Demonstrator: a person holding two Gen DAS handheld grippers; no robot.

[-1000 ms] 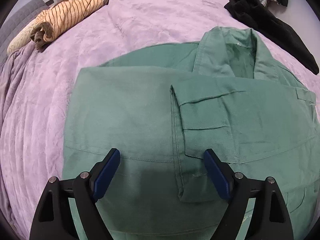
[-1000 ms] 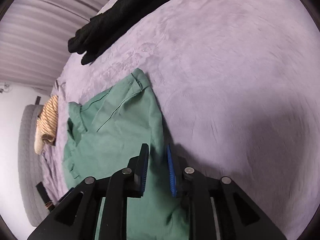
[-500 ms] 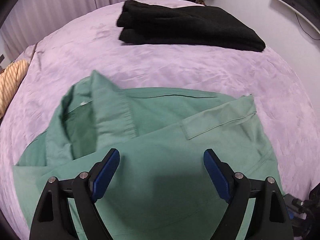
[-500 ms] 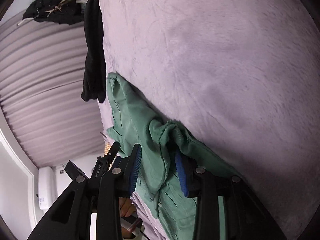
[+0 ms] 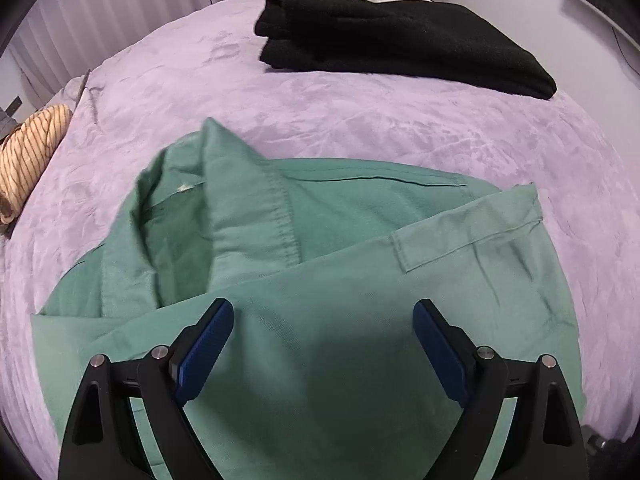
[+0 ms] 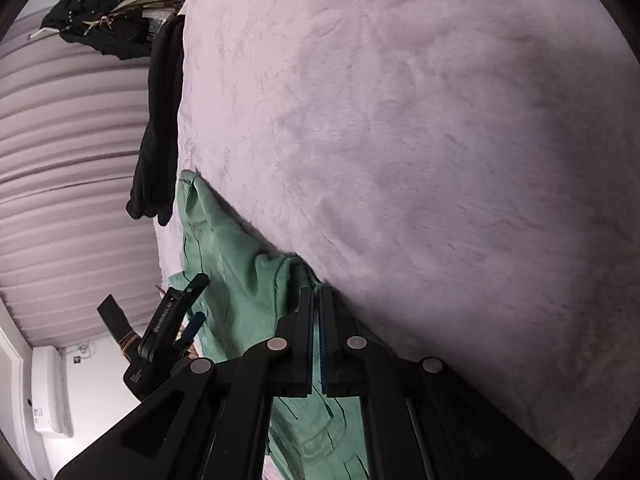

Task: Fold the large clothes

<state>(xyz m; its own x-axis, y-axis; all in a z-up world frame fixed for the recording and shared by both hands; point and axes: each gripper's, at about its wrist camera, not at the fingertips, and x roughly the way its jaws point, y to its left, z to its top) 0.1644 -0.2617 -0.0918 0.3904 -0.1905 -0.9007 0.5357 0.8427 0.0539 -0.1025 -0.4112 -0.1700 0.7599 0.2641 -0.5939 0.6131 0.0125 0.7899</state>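
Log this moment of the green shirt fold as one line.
stage: fold in progress | right hand-held gripper: just closed on green shirt edge | left hand-held gripper: open above shirt | surface: purple bed

A plush lilac bedspread (image 5: pixel 360 120) stretches ahead of the left tool and fills most of the right tool's view. A folded black knit garment (image 5: pixel 400 36) lies on it far ahead of the left tool, and a rolled tan garment with dark stripes (image 5: pixel 28 156) sits far off to its left. Pale pleated curtains (image 6: pixel 68 152) hang beyond the bed, with a white wall-mounted air conditioner (image 6: pixel 48 392) beside them.
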